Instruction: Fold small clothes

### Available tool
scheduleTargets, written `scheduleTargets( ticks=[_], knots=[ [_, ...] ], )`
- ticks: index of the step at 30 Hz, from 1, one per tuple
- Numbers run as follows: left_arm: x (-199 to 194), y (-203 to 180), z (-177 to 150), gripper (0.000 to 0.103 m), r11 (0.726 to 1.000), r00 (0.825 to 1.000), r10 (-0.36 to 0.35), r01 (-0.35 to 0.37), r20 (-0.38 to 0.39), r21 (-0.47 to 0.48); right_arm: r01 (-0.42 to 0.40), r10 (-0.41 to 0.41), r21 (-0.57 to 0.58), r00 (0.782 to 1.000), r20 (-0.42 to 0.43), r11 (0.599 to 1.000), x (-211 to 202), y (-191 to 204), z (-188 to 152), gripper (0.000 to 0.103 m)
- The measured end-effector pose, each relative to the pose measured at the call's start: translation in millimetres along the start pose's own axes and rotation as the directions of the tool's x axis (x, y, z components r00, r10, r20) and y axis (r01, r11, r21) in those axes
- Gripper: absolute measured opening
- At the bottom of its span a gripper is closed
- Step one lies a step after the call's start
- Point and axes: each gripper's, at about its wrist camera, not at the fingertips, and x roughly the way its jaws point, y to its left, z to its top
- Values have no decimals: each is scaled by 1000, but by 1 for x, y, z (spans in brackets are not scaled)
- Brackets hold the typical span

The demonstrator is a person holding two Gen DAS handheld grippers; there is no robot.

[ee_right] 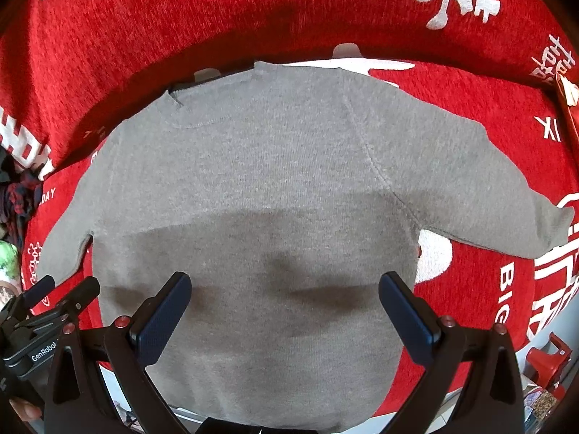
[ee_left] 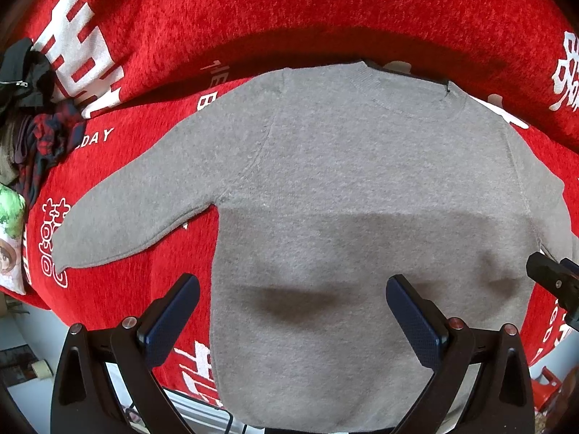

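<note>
Sweater (ee_left: 343,188) lies flat on the red blanket (ee_left: 253,7), collar away from us, sleeves splayed sideways; we hold left gripper (ee_left: 293,311) and right gripper (ee_right: 286,307) empty, jaws apart, over its hem half, each nearer its own sleeve.

The left gripper (ee_left: 293,311) has its two fingers spread wide, with nothing between the dark blue pads (ee_left: 170,320). The right gripper (ee_right: 286,307) is spread just as wide, its pads (ee_right: 407,316) also bare of any hold. Both point forward and downward, side by side at about the same height. In the left wrist view the right gripper's tip shows at the right edge; in the right wrist view the left gripper shows at the lower left, its fingers apart.
</note>
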Motion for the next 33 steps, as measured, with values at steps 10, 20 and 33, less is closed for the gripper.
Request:
scheduleTargets(
  ticks=[10,20,33],
  knots=[
    [3,2,0,103,1000,1000,-16,16,-14,3,-12,12,2,1000,-21,1000,2,2,-2,103],
    [4,5,2,103,1000,1000,-15,15,-8,-3,-13,13,-2,999,-39,1000,5,9,-4,103],
    [8,11,-1,103,1000,1000,-10,10,-7,-11,-12,12,-4,998,-61,1000,9,15,-5,103]
  ],
)
